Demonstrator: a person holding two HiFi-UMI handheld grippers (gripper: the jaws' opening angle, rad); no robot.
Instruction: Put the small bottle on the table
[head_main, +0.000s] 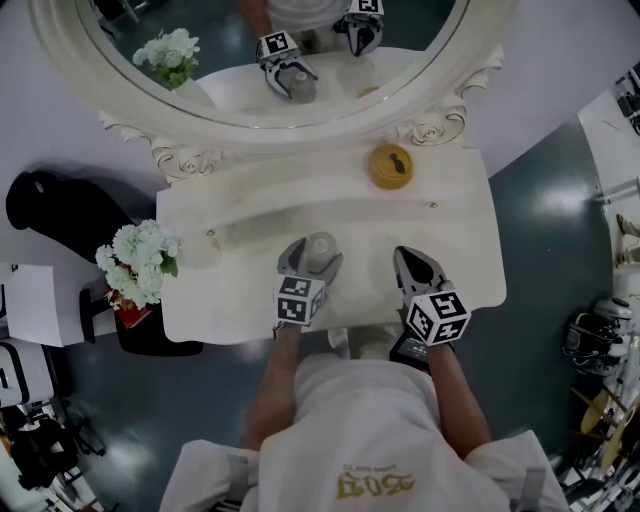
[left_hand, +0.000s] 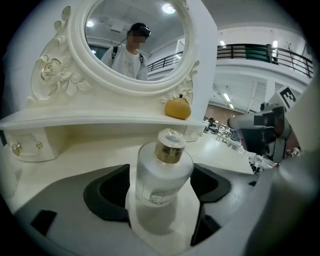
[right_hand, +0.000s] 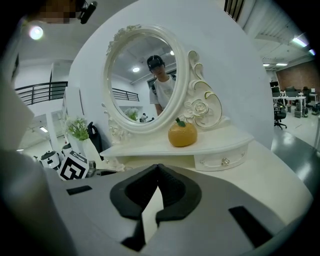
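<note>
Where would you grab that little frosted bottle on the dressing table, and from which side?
Grip the small bottle by its wide round body, below the gold collar, coming in level from the table's front edge. It stands upright, its cap is narrow, and the mirror shelf closes off the back. The left gripper sits that way, jaws open on either side.

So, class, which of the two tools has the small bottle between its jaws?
The left tool: its open jaws flank the small bottle standing on the table. The right tool is shut and empty.
</note>
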